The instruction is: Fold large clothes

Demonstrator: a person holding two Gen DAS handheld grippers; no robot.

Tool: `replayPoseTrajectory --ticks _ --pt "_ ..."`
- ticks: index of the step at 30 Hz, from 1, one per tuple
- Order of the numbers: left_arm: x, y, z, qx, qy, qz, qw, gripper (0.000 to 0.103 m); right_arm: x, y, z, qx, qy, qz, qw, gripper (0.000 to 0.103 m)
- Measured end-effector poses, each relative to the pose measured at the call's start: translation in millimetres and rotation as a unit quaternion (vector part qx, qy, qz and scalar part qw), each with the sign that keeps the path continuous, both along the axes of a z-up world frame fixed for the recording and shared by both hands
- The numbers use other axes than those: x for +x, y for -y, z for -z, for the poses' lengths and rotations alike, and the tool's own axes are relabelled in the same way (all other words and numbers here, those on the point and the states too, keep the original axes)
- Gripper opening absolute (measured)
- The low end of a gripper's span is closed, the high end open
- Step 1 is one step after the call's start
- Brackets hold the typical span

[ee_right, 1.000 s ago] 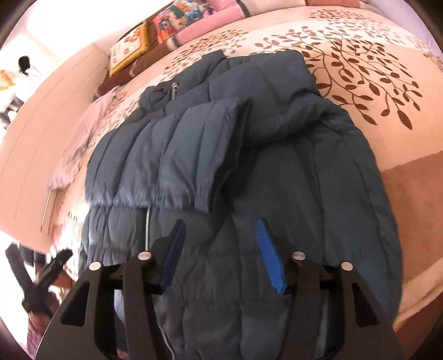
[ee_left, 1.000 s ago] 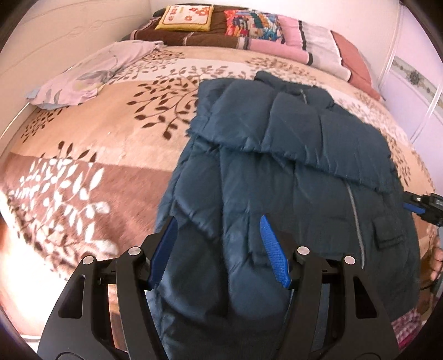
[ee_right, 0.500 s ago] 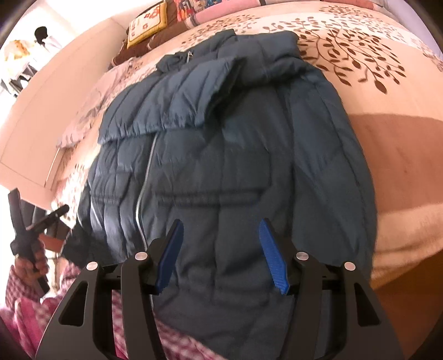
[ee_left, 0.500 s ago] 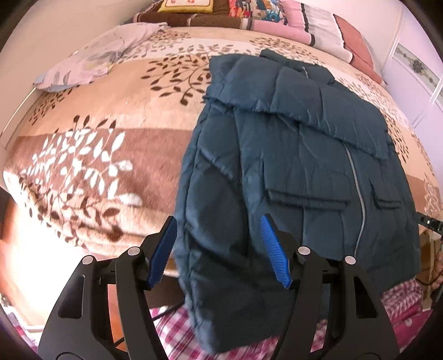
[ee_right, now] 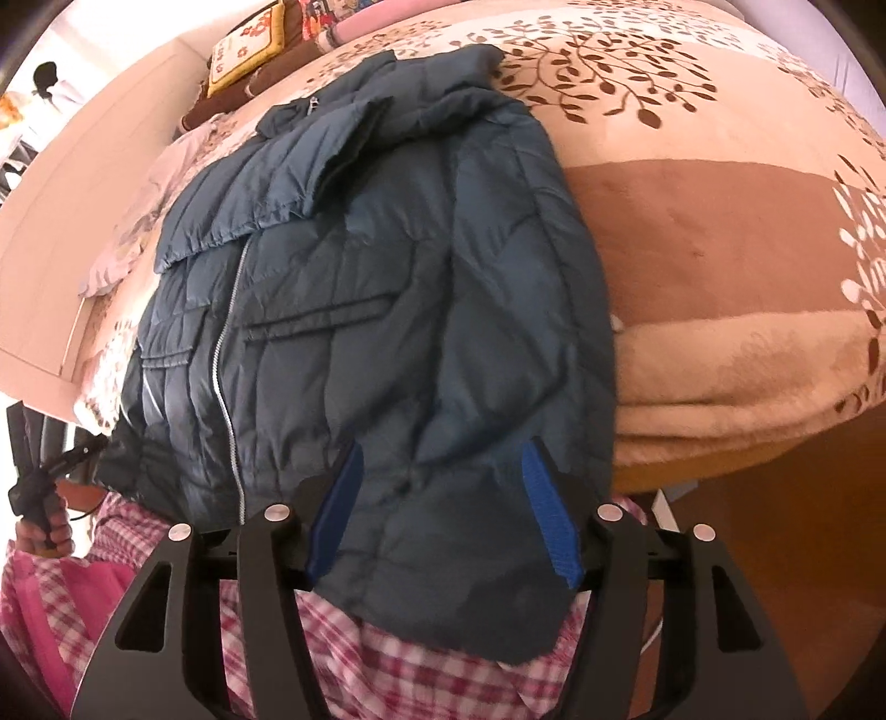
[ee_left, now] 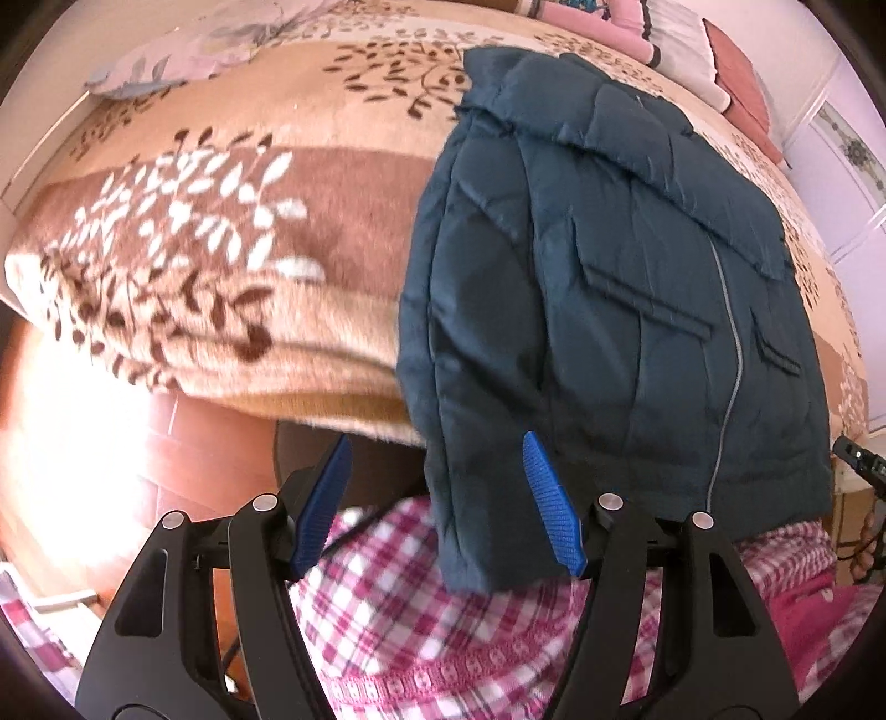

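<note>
Plainly, the dark blue padded jacket [ee_left: 609, 288] lies zipped and front-up on the leaf-patterned blanket [ee_left: 232, 221], its hem hanging over the blanket's near edge and its sleeves folded across the chest. The left gripper [ee_left: 437, 504] sits at the hem's left corner, jaws spread wide, the corner hanging between the blue pads [ee_left: 551, 504] without being pinched. The right gripper [ee_right: 443, 515] is likewise wide open at the hem's right corner, fabric draped between its pads [ee_right: 548, 520], not clamped. Below the hem shows pink checked clothing [ee_left: 443, 637]. Beyond the jacket's collar lie pillows [ee_right: 249, 50].
</note>
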State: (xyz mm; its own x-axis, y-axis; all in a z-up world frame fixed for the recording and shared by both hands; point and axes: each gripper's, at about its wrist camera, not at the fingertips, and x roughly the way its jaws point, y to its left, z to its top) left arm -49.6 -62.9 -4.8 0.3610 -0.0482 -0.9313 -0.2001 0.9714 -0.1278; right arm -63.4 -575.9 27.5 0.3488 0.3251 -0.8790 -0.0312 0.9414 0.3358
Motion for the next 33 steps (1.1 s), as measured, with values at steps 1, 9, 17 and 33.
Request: replayPoseTrajectory --ticks 1,9,17,33 --pt "-2.8 0.2 2.3 -0.007 -0.005 -0.001 1.0 0.064 -1.8 1.7 -0.4 -0.002 -0.001 0.001 1.0 0.063" --pt "-10.0 0.5 18.6 -0.056 -0.021 -0.009 0.9982 0.064 -18.1 23.6 4.7 0.009 -0.016 0.029 0.999 0.072" --pt "-2.5 9.0 31.0 -0.077 -0.034 0.01 0.9964 0.064 -28.1 36.2 16.2 0.014 -0.037 0.042 0.998 0.079" --pt "4.8 2.6 41.1 -0.12 -0.032 0.007 0.9922 0.031 -23.9 28.1 47.7 0.06 -0.077 0.018 0.995 0.076"
